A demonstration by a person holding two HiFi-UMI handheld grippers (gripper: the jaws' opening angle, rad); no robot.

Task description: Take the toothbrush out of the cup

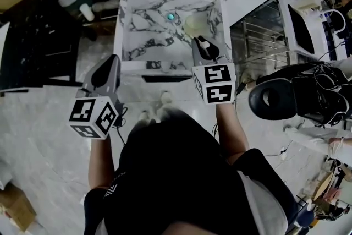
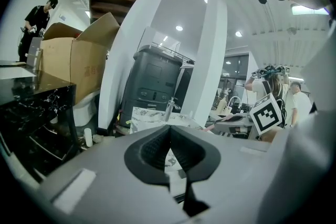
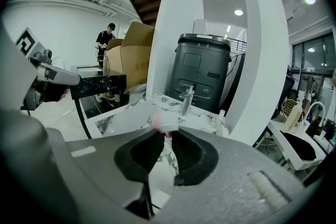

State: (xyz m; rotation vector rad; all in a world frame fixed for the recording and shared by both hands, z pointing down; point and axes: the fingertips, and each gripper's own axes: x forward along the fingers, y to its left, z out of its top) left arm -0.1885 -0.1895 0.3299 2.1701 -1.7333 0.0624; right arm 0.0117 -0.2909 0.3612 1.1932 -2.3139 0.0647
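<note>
Head view: right gripper point(image 1: 202, 44) hangs over the near right of the marble sink point(image 1: 124, 8). A pale cup point(image 1: 193, 25) stands in the basin just beyond its tips; contents unreadable. Toothbrush not discernible here. Left gripper point(image 1: 111, 59) is short of the sink, at left.

Left gripper view: left gripper point(image 2: 169, 128) has its jaws pressed together, nothing between.

Right gripper view: right gripper point(image 3: 167, 131) pinches the toothbrush point(image 3: 160, 122) at its jaw tips (only a pale, pink-tinged blur shows).

The pale object point(image 3: 164, 122) clamped at the jaw tips of the right gripper point(image 3: 168, 134) is blurred; its type cannot be determined. In the head view, that gripper covers part of the sink point(image 1: 137, 67) rim. The contents of the cup point(image 1: 193, 25) are too small to resolve.
</note>
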